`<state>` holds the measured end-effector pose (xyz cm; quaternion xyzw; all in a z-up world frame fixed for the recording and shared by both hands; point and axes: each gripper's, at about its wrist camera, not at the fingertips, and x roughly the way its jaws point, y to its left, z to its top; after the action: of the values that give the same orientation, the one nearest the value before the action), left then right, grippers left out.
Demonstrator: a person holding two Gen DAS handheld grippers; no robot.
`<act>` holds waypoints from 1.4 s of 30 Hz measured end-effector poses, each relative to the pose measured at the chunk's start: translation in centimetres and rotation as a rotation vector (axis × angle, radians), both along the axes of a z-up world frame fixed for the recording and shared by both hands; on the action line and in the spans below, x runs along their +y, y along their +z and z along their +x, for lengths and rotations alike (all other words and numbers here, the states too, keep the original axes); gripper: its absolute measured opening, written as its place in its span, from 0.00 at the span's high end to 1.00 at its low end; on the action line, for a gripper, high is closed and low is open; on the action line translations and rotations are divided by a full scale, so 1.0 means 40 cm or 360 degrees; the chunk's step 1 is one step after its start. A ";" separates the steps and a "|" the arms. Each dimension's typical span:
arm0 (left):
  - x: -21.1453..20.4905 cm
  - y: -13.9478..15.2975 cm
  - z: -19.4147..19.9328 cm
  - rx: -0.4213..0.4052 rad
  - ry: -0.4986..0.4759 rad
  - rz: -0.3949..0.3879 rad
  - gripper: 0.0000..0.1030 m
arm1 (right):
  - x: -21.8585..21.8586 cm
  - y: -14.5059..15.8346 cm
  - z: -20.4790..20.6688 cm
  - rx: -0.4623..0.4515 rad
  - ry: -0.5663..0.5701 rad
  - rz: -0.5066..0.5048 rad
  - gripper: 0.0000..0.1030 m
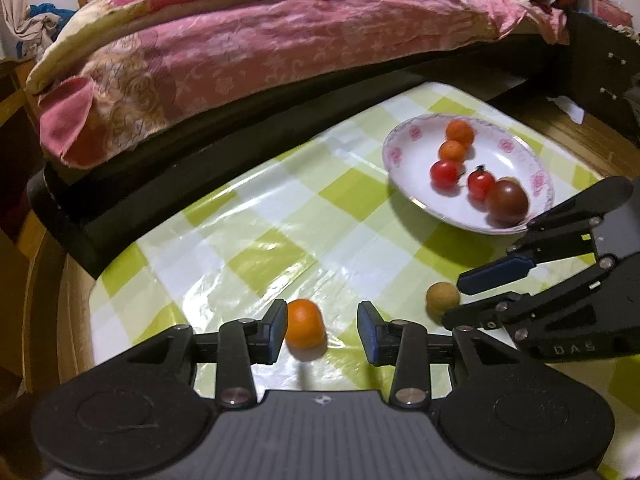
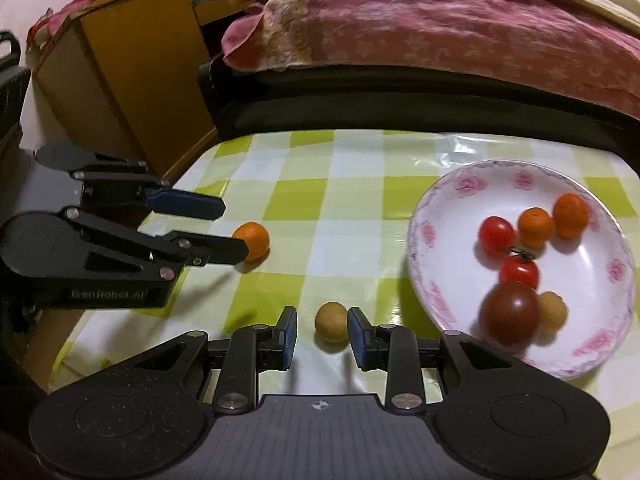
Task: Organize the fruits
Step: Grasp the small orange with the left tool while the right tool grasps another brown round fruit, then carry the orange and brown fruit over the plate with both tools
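Observation:
A white floral plate [image 1: 404,136] [image 2: 452,184] holds two small oranges, two red cherry tomatoes, a dark tomato [image 1: 507,199] [image 2: 509,312] and a tan fruit [image 2: 554,312]. My left gripper [image 1: 322,331] [image 2: 230,228] is open around a small orange [image 1: 305,323] [image 2: 252,241] on the checked tablecloth; the orange sits against the left pad. My right gripper [image 2: 322,338] [image 1: 456,294] is open around a small tan round fruit [image 2: 331,322] [image 1: 442,298] on the cloth, close to its right pad.
The green-and-white checked tablecloth [image 1: 256,216] [image 2: 340,184] covers a low table beside a bed with a pink quilt [image 1: 248,48] [image 2: 440,28]. A wooden cabinet [image 2: 132,92] stands at the left. The bed's dark frame [image 1: 192,160] borders the table's far edge.

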<state>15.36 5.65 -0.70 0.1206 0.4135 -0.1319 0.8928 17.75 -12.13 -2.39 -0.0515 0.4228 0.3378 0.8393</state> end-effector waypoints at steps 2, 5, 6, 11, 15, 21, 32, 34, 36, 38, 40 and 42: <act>-0.002 -0.009 0.007 0.0003 0.0005 0.0013 0.56 | 0.008 -0.015 0.000 0.0009 0.0008 -0.0027 0.73; -0.004 -0.015 0.016 0.0008 0.0015 0.0002 0.56 | 0.010 -0.034 0.006 0.0028 -0.0005 -0.0043 0.72; -0.005 -0.017 0.020 0.0010 0.0016 -0.0001 0.55 | 0.009 -0.038 0.009 0.0032 -0.0011 -0.0041 0.72; -0.004 -0.041 0.033 0.0041 0.0038 0.0015 0.55 | 0.008 -0.043 0.024 0.0034 -0.0033 -0.0014 0.72; -0.002 -0.046 0.034 0.0035 0.0056 0.0020 0.54 | 0.015 -0.048 0.030 0.0030 -0.0030 -0.0009 0.72; -0.003 -0.055 0.040 0.0026 0.0079 0.0052 0.54 | 0.028 -0.055 0.031 0.0011 -0.0016 -0.0026 0.72; 0.015 -0.079 0.065 0.0081 0.0152 -0.0006 0.58 | 0.019 -0.055 0.034 0.0035 -0.0057 -0.0019 0.80; 0.014 -0.081 0.067 0.0093 0.0149 -0.0021 0.60 | 0.018 -0.053 0.035 0.0047 -0.0069 -0.0024 0.80; 0.008 -0.082 0.065 0.0100 0.0141 -0.0012 0.61 | 0.017 -0.052 0.036 0.0053 -0.0076 -0.0031 0.80; 0.003 -0.084 0.060 0.0092 0.0130 0.0009 0.62 | 0.013 -0.050 0.035 0.0060 -0.0084 -0.0037 0.80; 0.002 -0.084 0.059 0.0094 0.0128 0.0001 0.64 | 0.008 -0.049 0.035 0.0065 -0.0092 -0.0041 0.80; 0.002 -0.082 0.058 0.0102 0.0127 -0.0012 0.65 | 0.004 -0.047 0.036 0.0070 -0.0100 -0.0046 0.80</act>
<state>17.69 5.74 -4.00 0.0962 0.4458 -0.1015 0.8841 19.19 -11.97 -4.29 -0.0428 0.4475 0.3064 0.8391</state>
